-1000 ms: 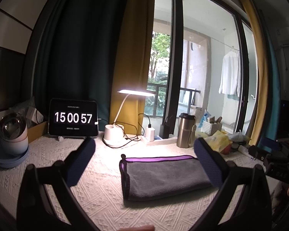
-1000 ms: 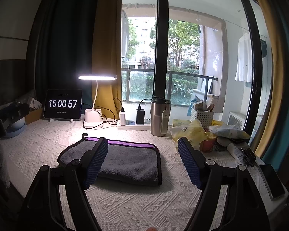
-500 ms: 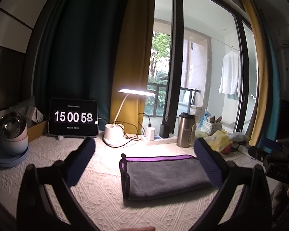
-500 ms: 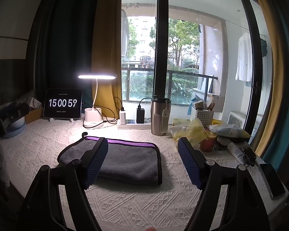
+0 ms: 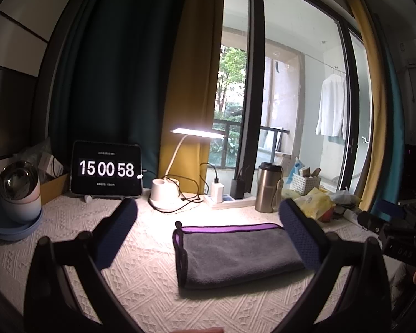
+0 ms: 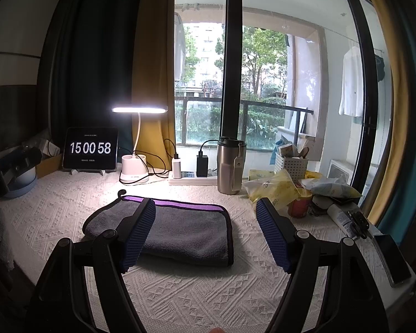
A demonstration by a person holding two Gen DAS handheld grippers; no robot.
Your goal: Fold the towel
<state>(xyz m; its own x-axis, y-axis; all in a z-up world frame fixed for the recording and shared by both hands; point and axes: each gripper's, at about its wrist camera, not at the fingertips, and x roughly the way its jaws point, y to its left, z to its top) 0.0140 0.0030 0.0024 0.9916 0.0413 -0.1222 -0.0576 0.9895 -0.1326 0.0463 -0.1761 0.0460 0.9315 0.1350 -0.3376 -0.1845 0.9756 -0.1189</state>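
Towel [image 5: 235, 252], grey with purple edging, lies folded flat on the white textured tabletop [image 5: 141, 283]. Left claw [image 5: 208, 233] spread wide, holding nothing; towel sits ahead of it, toward its right finger. Right claw [image 6: 205, 233] also spread wide and empty; towel [image 6: 180, 230] lies ahead between its fingers, partly behind the left one. Beyond both claws: clock [image 6: 91, 148] reading 15 00 58, lit lamp [image 6: 137, 149], steel mug [image 6: 230, 166].

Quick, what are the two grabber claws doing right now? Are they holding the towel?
Left gripper: open, holding nothing, above the table short of the gray towel.
Right gripper: open, holding nothing, not gripping the towel.
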